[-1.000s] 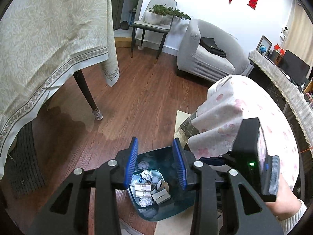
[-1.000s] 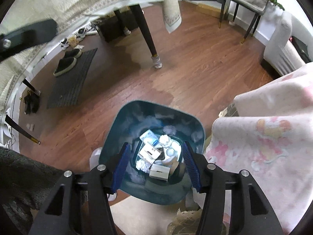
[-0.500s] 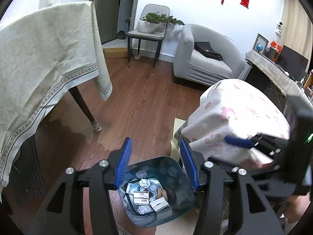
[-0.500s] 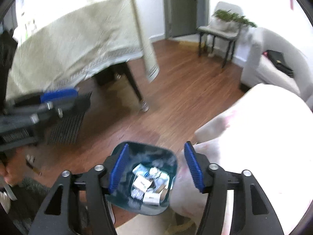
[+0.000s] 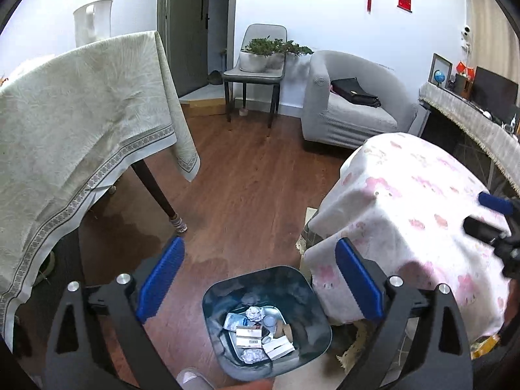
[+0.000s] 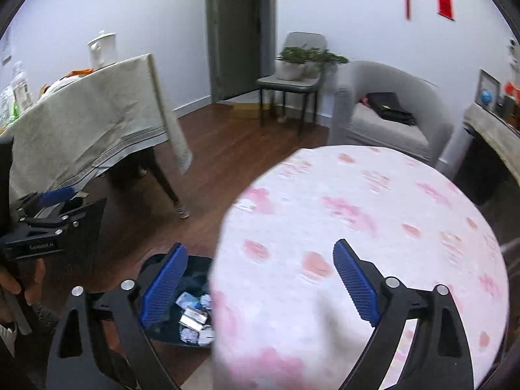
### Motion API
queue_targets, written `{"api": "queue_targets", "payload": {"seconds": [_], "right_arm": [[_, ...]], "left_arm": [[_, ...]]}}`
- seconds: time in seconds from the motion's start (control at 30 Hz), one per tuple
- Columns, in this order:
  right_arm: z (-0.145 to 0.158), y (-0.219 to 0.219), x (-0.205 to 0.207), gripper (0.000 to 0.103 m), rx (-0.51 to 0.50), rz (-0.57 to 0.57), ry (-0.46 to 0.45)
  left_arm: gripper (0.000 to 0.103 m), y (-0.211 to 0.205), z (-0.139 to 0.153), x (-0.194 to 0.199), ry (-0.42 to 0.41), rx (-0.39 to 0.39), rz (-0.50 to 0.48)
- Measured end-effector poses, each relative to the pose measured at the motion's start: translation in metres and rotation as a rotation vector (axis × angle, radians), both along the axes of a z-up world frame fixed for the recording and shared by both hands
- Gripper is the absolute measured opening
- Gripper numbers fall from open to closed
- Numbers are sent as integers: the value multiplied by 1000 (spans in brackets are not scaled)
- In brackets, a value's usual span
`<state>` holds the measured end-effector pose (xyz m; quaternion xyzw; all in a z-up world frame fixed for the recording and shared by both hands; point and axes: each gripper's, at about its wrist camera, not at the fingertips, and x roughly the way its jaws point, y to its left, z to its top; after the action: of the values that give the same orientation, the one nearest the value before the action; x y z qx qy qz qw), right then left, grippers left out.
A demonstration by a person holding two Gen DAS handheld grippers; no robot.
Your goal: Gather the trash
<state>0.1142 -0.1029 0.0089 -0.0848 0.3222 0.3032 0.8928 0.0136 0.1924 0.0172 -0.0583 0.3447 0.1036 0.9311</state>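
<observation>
Blue-padded left tongs (image 5: 256,281) hang spread wide and empty above the dark bin (image 5: 266,320), which sits on the wood floor (image 5: 247,188) holding crumpled paper (image 5: 255,312) and small cartons (image 5: 248,336); their print is too small to read. Both tongs have risen since a second ago. The right tongs (image 6: 260,284), also spread and empty, have swung from over the bin to the pink-flowered bench (image 6: 373,211).

Left gripper (image 5: 256,279) black with ribbed blue finger pads (image 5: 159,280), silver screws (image 5: 123,278), right gripper (image 6: 258,281) of matching build, small white lettering on the black frame, bare-skinned hand (image 6: 14,281)
</observation>
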Motion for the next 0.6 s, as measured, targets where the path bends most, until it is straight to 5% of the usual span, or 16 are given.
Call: {"api": "queue_targets", "payload": {"seconds": [0.6], "right_arm": [[-11, -105, -62, 100, 54, -225, -14]], "left_arm": [[100, -51, -15, -46, -27, 45, -65]]}}
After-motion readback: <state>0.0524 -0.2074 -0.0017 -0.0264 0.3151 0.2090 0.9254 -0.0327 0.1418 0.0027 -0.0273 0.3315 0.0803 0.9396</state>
